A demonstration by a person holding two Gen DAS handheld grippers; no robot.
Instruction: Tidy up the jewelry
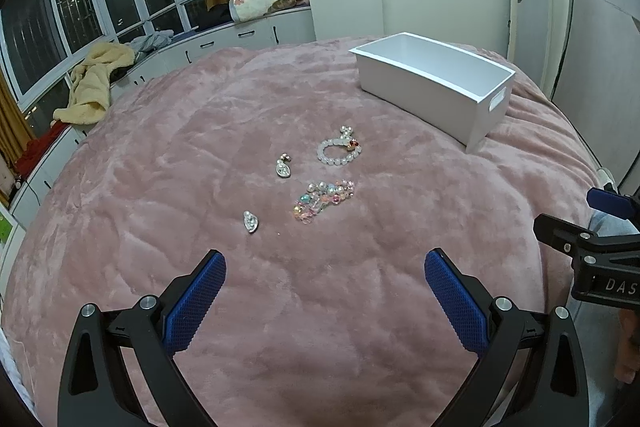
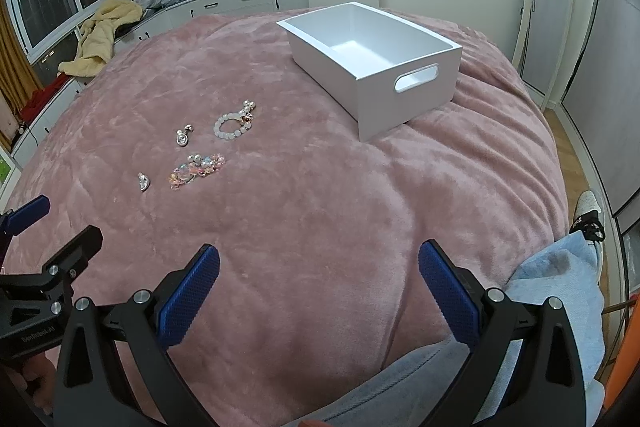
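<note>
Several pieces of jewelry lie on a pink blanket: a white bead bracelet, a pastel bead bracelet, and two silver earrings. An empty white box with a handle slot stands behind them to the right. My left gripper is open and empty, hovering in front of the jewelry. My right gripper is open and empty, nearer the bed's front edge, to the right of the jewelry.
The bed's blanket fills both views. A window bench with a yellow robe and a rolled quilt runs along the left. A wardrobe stands at the right. The person's leg is at the bed's front edge.
</note>
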